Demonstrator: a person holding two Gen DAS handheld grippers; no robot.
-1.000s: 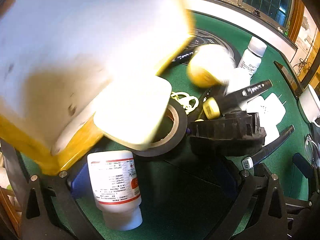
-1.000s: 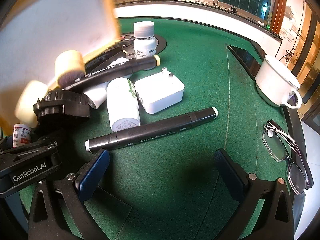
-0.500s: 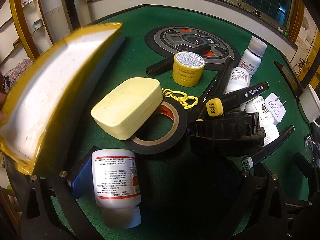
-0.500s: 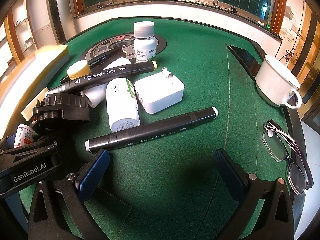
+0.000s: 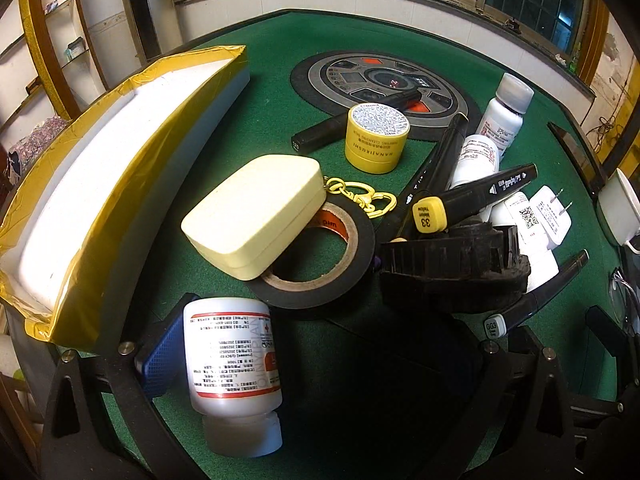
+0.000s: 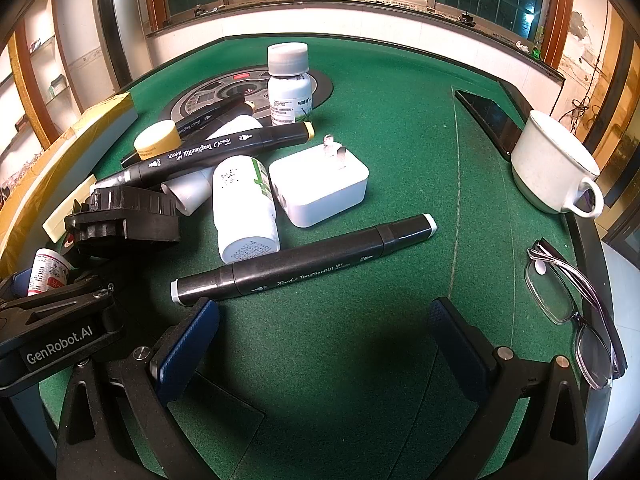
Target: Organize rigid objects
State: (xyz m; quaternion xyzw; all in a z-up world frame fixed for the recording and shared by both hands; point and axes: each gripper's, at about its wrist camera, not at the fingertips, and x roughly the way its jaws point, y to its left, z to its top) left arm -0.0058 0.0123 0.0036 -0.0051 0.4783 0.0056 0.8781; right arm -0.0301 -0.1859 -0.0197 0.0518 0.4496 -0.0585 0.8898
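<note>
— Where are your tongs?

— My left gripper (image 5: pixel 320 364) is spread wide over the green table (image 6: pixel 400 128), and a white pill bottle (image 5: pixel 232 364) lies just beside its left finger; whether they touch, I can't tell. My right gripper (image 6: pixel 324 332) is spread wide too, holding nothing.

— And the rest?

— A black marker (image 6: pixel 304 260) lies just ahead of the right fingers. The foam box (image 5: pixel 120 184) sits at the table's left edge, with a cream case (image 5: pixel 256 216) leaning on a tape roll (image 5: pixel 320 264).
</note>
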